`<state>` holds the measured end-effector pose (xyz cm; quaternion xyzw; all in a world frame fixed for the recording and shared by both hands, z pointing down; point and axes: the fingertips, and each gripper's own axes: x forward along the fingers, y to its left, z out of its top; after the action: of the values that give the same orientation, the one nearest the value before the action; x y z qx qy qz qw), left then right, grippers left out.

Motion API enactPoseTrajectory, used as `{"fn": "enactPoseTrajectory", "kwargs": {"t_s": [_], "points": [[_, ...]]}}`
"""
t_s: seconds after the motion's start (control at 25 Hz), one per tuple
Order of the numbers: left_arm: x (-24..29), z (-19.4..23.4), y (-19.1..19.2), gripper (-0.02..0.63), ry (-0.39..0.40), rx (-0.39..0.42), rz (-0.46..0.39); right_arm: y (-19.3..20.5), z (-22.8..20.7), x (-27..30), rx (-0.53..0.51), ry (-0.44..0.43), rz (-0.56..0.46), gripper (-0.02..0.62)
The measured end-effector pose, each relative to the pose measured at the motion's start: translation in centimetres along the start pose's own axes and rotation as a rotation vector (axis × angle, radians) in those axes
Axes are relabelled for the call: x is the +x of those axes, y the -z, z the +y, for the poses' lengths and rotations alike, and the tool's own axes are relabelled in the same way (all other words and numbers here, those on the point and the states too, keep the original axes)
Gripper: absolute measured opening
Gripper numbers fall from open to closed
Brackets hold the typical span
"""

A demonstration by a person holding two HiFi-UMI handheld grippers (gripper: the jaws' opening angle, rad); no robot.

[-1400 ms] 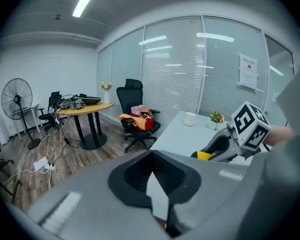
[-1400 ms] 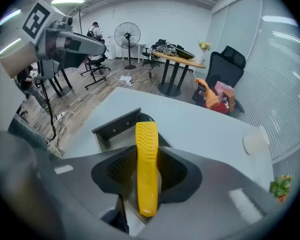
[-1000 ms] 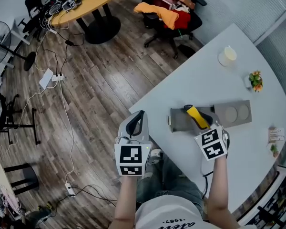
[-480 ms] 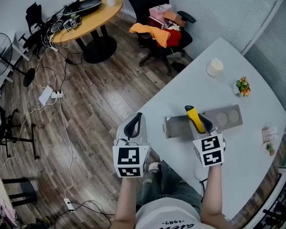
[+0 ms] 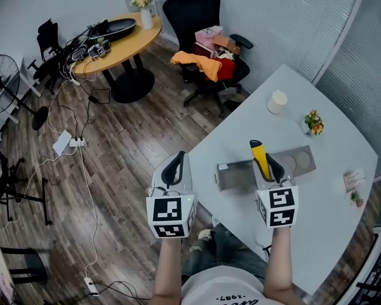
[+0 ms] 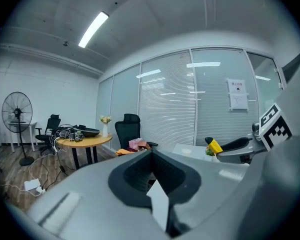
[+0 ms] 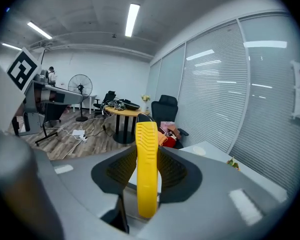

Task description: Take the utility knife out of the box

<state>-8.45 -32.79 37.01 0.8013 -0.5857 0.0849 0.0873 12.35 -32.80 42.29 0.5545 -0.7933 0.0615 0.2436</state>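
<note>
My right gripper [image 5: 265, 162] is shut on the yellow utility knife [image 5: 260, 159], which I hold in the air above the open grey box [image 5: 233, 175] on the white table [image 5: 333, 234]. In the right gripper view the knife [image 7: 146, 169] stands upright between the ribbed pads [image 7: 172, 170], its black tip past the right gripper [image 7: 146, 151]. My left gripper [image 5: 176, 161] hangs off the table's left edge over the floor, shut and empty. In the left gripper view, the left gripper [image 6: 151, 156] shows pads meeting, and the knife [image 6: 214, 145] is at the right.
A white cup [image 5: 278, 100], a small flower pot [image 5: 314, 121] and a card [image 5: 352, 182] sit on the table. The box's tray part with round recesses [image 5: 300, 161] lies beside it. A black chair with clothes [image 5: 206, 59], a round wooden table [image 5: 117, 40], a fan [image 5: 1, 75] and floor cables lie beyond.
Both grippers have risen. The right one has lifted the knife further up from the box and tipped it more upright. The left one stays shut and empty.
</note>
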Motion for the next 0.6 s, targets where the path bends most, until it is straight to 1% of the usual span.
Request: {"fn": "enactPoseTrajectory", "kwargs": {"t_s": [0.28,0.6], "points": [[-0.9,-0.2,-2.2,0.000,-0.005,-0.001,-0.053,-2.2,-0.6,-2.1,0.029,0.045,-0.076,0.161],[-1.7,-0.5,-4.3,0.000,-0.008,-0.007,-0.105,-4.0,-1.4,-3.9,0.057,0.064,-0.141,0.161]]}}
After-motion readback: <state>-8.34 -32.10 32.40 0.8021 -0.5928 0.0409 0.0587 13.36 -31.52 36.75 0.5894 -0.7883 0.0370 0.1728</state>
